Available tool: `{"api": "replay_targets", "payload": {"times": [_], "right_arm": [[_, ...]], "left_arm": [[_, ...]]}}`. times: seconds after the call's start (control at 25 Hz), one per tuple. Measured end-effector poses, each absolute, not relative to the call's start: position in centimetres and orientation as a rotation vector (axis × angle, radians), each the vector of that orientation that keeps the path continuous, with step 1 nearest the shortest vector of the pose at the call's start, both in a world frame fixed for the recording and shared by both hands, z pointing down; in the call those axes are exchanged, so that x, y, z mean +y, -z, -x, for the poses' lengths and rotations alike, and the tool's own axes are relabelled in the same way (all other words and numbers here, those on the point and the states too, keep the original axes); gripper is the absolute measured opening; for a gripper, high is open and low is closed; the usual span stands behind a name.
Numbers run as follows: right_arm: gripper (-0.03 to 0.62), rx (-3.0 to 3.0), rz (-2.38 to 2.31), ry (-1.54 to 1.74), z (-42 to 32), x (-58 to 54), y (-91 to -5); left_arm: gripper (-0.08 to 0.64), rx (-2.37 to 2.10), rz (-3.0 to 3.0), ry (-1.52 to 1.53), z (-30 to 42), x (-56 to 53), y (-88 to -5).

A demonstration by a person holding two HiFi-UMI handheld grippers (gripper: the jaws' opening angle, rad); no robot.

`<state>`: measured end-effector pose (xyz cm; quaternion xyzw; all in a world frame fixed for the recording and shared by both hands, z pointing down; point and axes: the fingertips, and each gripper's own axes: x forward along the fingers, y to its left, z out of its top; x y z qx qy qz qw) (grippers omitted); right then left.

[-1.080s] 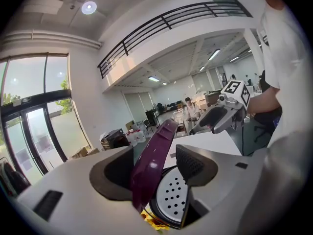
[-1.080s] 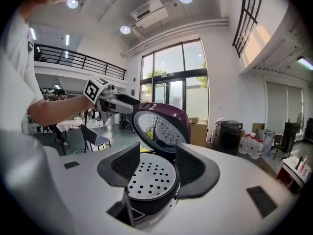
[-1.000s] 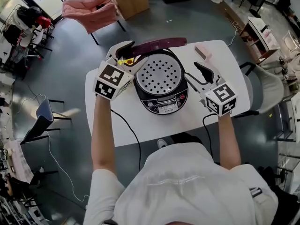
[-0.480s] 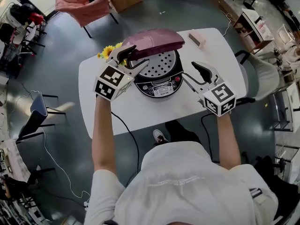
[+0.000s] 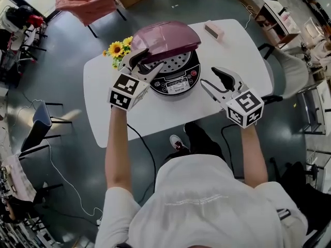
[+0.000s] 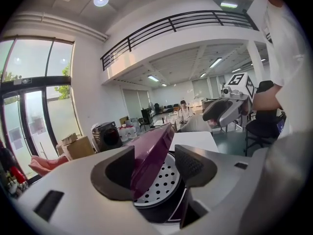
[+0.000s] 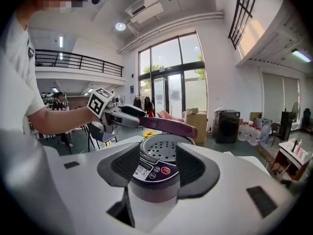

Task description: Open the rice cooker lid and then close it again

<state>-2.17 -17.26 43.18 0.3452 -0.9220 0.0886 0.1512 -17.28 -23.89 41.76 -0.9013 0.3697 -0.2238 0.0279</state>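
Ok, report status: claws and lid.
Left claw open astride lid edge, jaws just closing. Right claw open, empty. Lid half open. Flowers beside cooker, clear.

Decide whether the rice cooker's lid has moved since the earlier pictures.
Yes. The lid has swung down over the cooker body, hiding more of the perforated inner plate.

Rice cooker (image 5: 178, 82), maroon lid (image 5: 165, 35) ajar

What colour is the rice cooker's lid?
The rice cooker lid is a glossy plum purple, clearest in the head view.
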Motion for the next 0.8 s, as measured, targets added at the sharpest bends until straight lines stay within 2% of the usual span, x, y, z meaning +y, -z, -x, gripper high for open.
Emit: {"api": "replay_targets", "payload": {"times": [0.68,0.8], "right_arm": [[0.221,-2.655,-0.925,-0.255,3.7,-16.9,-44.0],[0.221,-2.648,-0.908,-0.233,4.1,-17.2,-44.2]], "left_arm": [[0.187,1.135,2.927,0.725,17.2,-22.0,-46.6],[0.134,1.146,2.949,0.734,17.5,-22.0,-47.3]]}}
